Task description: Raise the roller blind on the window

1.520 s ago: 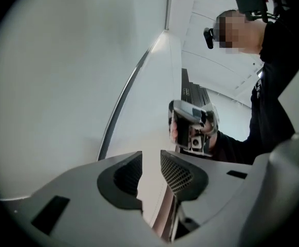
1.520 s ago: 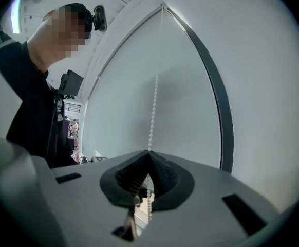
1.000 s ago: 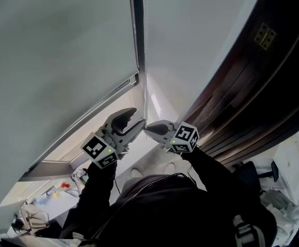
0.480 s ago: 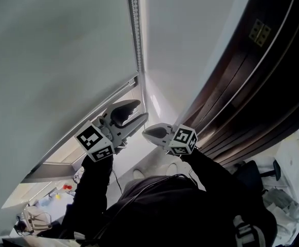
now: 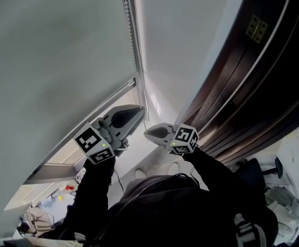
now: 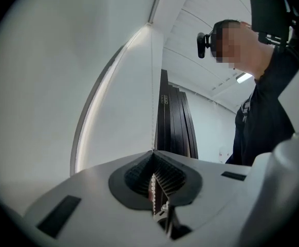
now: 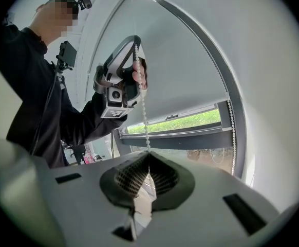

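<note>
Two grips on the bead chain (image 5: 129, 24), centre frame: left gripper (image 5: 137, 110) has just closed on it, right gripper (image 5: 147, 133) clamps it alongside; roller blind (image 5: 52, 60), upper left, probably needs further pulls.

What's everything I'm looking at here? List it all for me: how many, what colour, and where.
roller blind: one, pale grey, covers most of the window, upper left
bead chain: one, white, hangs by the blind's right edge
window frame: one, dark grey, under the blind's lower edge
grass: one strip, green, outside, seen through the uncovered gap
wooden panels: several, dark brown, right side
small items: several, mixed colours, far below at lower left, too small to name
sleeves: two, black, bottom centre
left gripper: one, grey-white, fingers have just closed on the bead chain, higher up
right gripper: one, grey-white, fingers shut on the same chain, lower down
</note>
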